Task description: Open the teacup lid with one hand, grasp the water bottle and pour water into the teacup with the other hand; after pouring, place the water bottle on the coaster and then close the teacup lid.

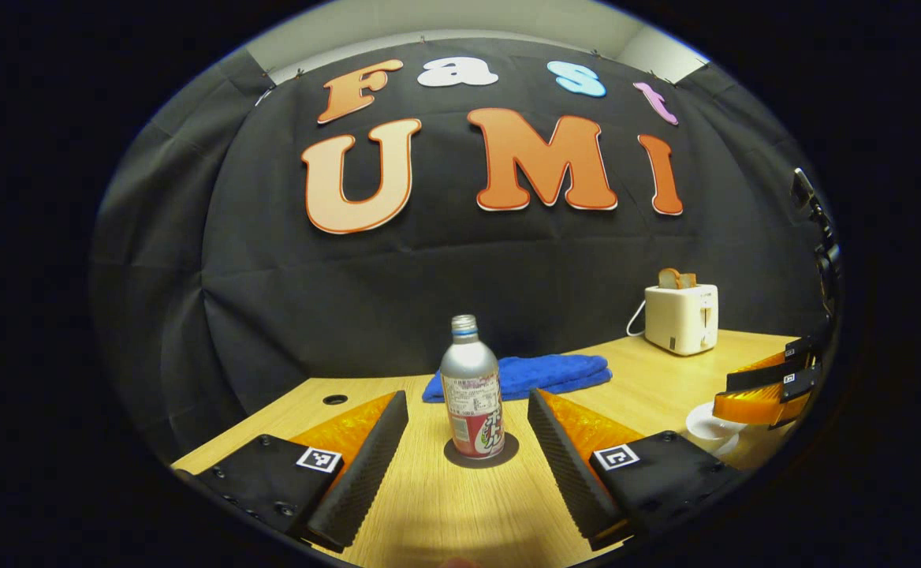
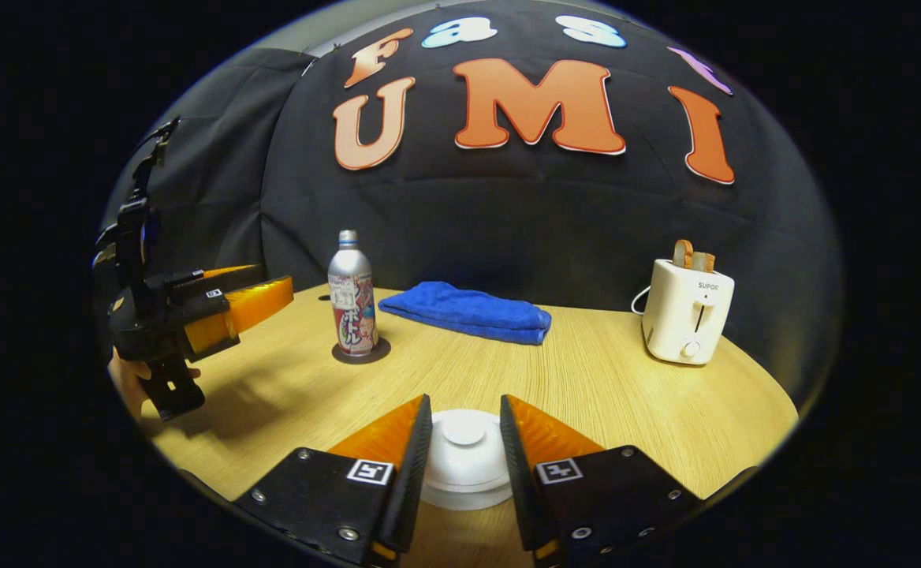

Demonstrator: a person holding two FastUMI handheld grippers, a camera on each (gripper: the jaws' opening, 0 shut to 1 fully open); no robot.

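Observation:
A silver water bottle (image 1: 472, 386) with a red-and-white label stands upright on a dark round coaster (image 1: 482, 451). My left gripper (image 1: 467, 398) is open, its fingers flanking the bottle with a gap on each side. The right gripper view shows the bottle (image 2: 352, 296) on the coaster (image 2: 361, 353), with the left gripper (image 2: 275, 284) a little left of it, held by a hand (image 2: 133, 379). The white teacup lid (image 2: 464, 461) rests on the cup. My right gripper (image 2: 465, 406) hovers open over it, fingers either side of the knob (image 2: 464, 430) without touching. The right gripper (image 1: 725, 394) hangs above the teacup (image 1: 709, 430).
A folded blue towel (image 2: 472, 312) lies behind the bottle near the back wall. A white toaster (image 2: 687, 312) holding bread slices stands at the back right, its cord running behind. A small round hole (image 1: 335, 399) sits in the wooden table (image 2: 602, 386) at back left.

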